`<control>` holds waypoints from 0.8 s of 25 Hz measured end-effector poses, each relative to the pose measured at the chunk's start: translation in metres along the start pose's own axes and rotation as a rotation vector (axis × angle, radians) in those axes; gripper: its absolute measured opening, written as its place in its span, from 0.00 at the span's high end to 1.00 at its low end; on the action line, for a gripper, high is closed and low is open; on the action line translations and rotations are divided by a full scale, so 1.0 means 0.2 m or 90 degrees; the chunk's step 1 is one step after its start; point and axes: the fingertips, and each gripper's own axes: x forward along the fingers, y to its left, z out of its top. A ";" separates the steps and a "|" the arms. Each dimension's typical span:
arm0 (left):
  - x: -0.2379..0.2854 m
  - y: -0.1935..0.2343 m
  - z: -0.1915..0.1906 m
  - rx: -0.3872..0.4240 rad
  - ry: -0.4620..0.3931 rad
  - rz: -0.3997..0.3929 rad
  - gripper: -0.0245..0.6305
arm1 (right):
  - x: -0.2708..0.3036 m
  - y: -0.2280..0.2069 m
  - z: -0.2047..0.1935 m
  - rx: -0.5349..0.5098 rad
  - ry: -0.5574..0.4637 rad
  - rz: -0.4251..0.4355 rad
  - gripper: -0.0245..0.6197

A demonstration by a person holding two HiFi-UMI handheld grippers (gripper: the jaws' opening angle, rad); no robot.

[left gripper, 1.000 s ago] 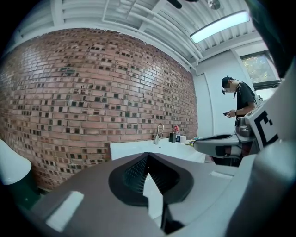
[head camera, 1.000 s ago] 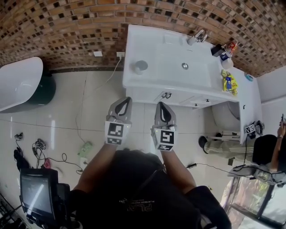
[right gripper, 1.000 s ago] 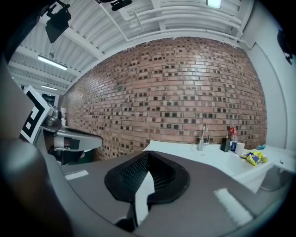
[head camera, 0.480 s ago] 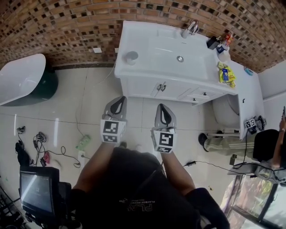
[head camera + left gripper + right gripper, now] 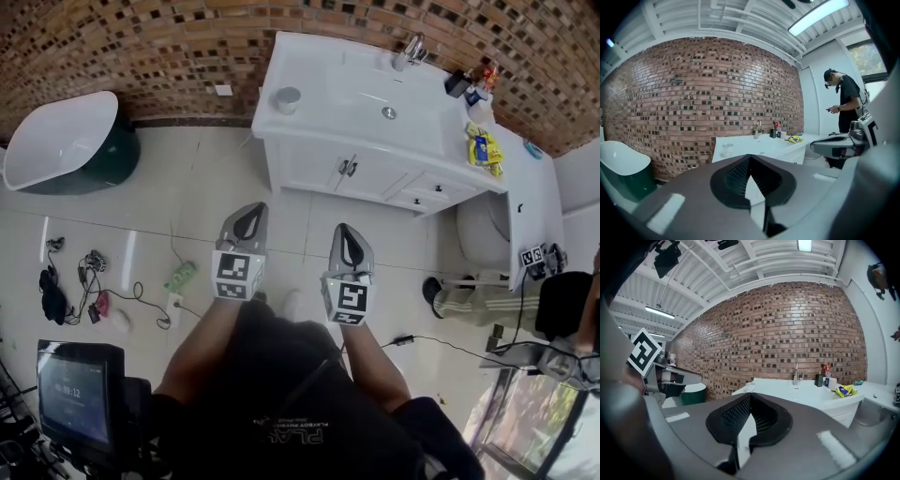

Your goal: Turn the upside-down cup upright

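Observation:
A small pale cup (image 5: 287, 99) stands on the left end of the white vanity top (image 5: 347, 84), against the brick wall. In the left gripper view the cup (image 5: 726, 149) shows far ahead on the counter; which way up it stands I cannot tell. Both grippers hang over the floor tiles, well short of the vanity and side by side. My left gripper (image 5: 253, 210) has its jaws together with nothing in them, and its tips (image 5: 749, 157) point at the vanity. My right gripper (image 5: 343, 229) is also shut and empty (image 5: 750, 394).
A white bathtub (image 5: 56, 141) sits at the left and a toilet (image 5: 483, 230) right of the vanity. Cables and a power strip (image 5: 178, 277) lie on the floor at the left. A faucet (image 5: 412, 49), bottles and a yellow packet (image 5: 483, 148) occupy the counter's right. A person (image 5: 846, 101) stands at the right.
The vanity now lies farther from both grippers than a second ago; the grippers have drawn back over the floor together. Both stay shut.

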 end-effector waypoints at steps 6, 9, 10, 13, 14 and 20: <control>-0.16 -0.02 -0.01 0.007 0.003 -0.003 0.96 | -0.10 0.09 0.00 -0.019 0.000 0.014 0.94; -0.21 -0.02 -0.03 0.012 0.008 -0.011 0.96 | -0.14 0.14 -0.01 -0.035 0.004 0.014 0.94; -0.23 -0.02 -0.04 0.011 0.010 -0.015 0.96 | -0.15 0.15 -0.01 -0.039 0.003 0.013 0.94; -0.29 -0.01 -0.04 0.011 0.004 -0.022 0.96 | -0.19 0.20 0.01 -0.040 0.000 0.005 0.94; -0.32 0.00 -0.04 0.011 0.000 -0.024 0.96 | -0.20 0.21 0.02 -0.041 0.000 0.001 0.94; -0.49 0.12 -0.05 0.012 -0.013 -0.037 0.96 | -0.29 0.42 0.03 -0.063 0.004 -0.004 0.94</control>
